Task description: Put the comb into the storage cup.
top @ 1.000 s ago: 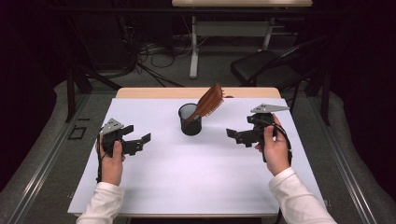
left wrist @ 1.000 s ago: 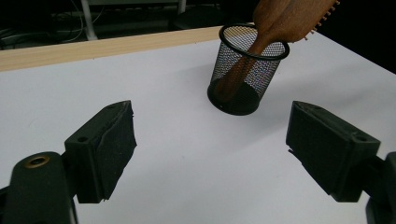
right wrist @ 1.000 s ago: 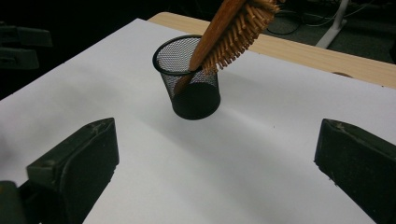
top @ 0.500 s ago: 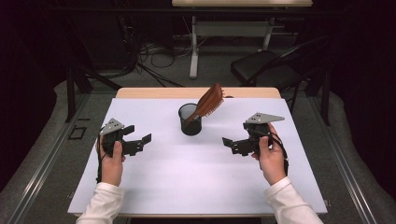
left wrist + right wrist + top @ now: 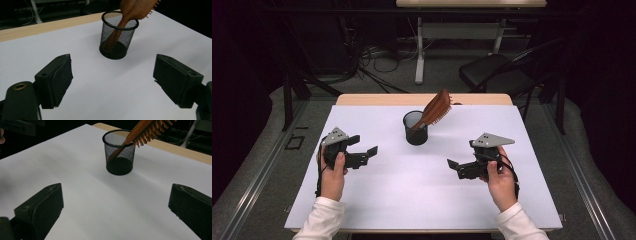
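Observation:
A black mesh cup (image 5: 415, 128) stands upright near the middle back of the white table sheet (image 5: 412, 190). A brown wooden hairbrush (image 5: 436, 109) leans in it, handle down and bristled head sticking out to the right. The cup (image 5: 117, 40) and brush (image 5: 132, 10) lie ahead of the left jaws; the cup (image 5: 119, 152) and brush (image 5: 147, 130) lie ahead of the right jaws too. My left gripper (image 5: 364, 152) is held at the left, open and empty. My right gripper (image 5: 456, 168) is held at the right, nearer the front, open and empty.
A strip of bare wooden tabletop (image 5: 372, 99) runs behind the sheet. Beyond the table stand a dark chair (image 5: 497, 72), a white desk frame (image 5: 419, 55) and loose cables (image 5: 372, 60) on the floor.
The right hand has drawn its gripper back toward the front of the table and lower. The left hand, cup and brush have stayed put.

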Available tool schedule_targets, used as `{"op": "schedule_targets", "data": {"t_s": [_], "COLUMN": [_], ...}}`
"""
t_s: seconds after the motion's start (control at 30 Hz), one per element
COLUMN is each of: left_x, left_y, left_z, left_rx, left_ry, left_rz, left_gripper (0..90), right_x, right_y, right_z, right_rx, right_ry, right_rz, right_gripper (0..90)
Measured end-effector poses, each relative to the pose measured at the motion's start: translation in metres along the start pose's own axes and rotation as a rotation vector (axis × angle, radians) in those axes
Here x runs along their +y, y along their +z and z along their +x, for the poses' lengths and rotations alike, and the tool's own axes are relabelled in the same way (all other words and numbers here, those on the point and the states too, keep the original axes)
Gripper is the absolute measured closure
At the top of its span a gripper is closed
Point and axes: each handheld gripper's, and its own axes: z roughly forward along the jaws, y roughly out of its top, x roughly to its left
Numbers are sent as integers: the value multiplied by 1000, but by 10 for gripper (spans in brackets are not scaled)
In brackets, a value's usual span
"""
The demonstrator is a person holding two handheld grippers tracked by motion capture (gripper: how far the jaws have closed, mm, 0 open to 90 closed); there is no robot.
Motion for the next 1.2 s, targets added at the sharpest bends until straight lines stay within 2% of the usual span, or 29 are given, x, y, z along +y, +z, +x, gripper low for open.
{"op": "schedule_targets", "data": {"t_s": [0.13, 0.33, 0.5, 0.77, 0.87, 1.0, 1.2], "left_x": [4, 7, 6, 0, -4, -10, -24], "left_y": [-1, -2, -4, -12, -18, -26, -34], "left_z": [-5, -14, -16, -23, -24, -22, -14], "left_rx": [-24, -63, -103, -139, -146, -130, -110], "left_ry": [20, 45, 40, 66, 60, 82, 70], "left_rz": [10, 42, 52, 84, 80, 80, 74], "left_gripper": [158, 159, 158, 159, 159, 159, 159], "right_x": [-2, -8, -14, -28, -35, -45, -62], "right_y": [-4, -12, -16, -22, -25, -32, -41], "right_z": [5, 10, 14, 12, 9, 4, -5], "right_rx": [10, 31, 32, 29, 13, -3, -34], "right_ry": [-13, -2, -10, 1, 11, 29, 63], "right_rz": [1, -10, 5, 19, 23, 21, 9], "right_gripper": [0, 0, 0, 0, 0, 0, 0]}}
